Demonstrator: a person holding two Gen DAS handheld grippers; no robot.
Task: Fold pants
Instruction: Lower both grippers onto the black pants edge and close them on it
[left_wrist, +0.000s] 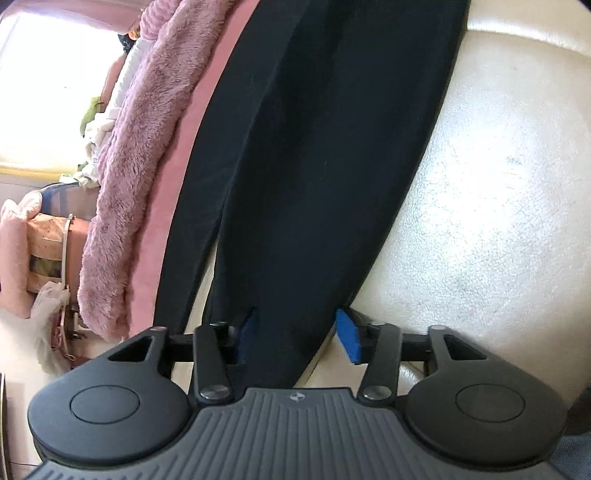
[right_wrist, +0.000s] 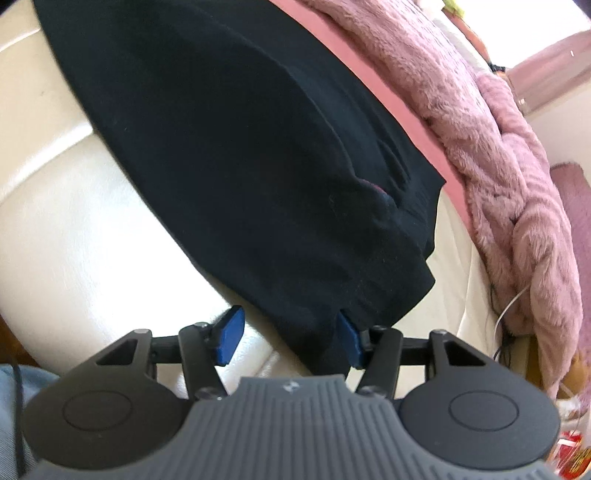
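Black pants (left_wrist: 314, 155) lie stretched out along a cream leather cushion (left_wrist: 480, 184), running away from both cameras, with a pink fluffy blanket (left_wrist: 125, 192) bunched along their far side.

Over on the left view, the left gripper (left_wrist: 297, 334) is right down at the near end of the pants. The cloth passes between its blue pads (left_wrist: 349, 336): the right-hand pad stands clear at the fabric's edge, while the other pad is mostly buried behind the dark cloth. The jaws stand partly apart, and whether they actually pinch the fabric I cannot tell.

On the right view, the right gripper (right_wrist: 290, 334) sits at the other end, where the pants look wider and gathered. A corner of the cloth hangs between its pads (right_wrist: 231, 334). The left-hand pad is out in the open over the cushion (right_wrist: 74, 221), apart from the cloth; the right-hand pad sits against the fabric's edge. So those jaws stand open, nothing clamped.

A strip of blue denim (right_wrist: 14, 406) shows at the bottom left corner of the right view.
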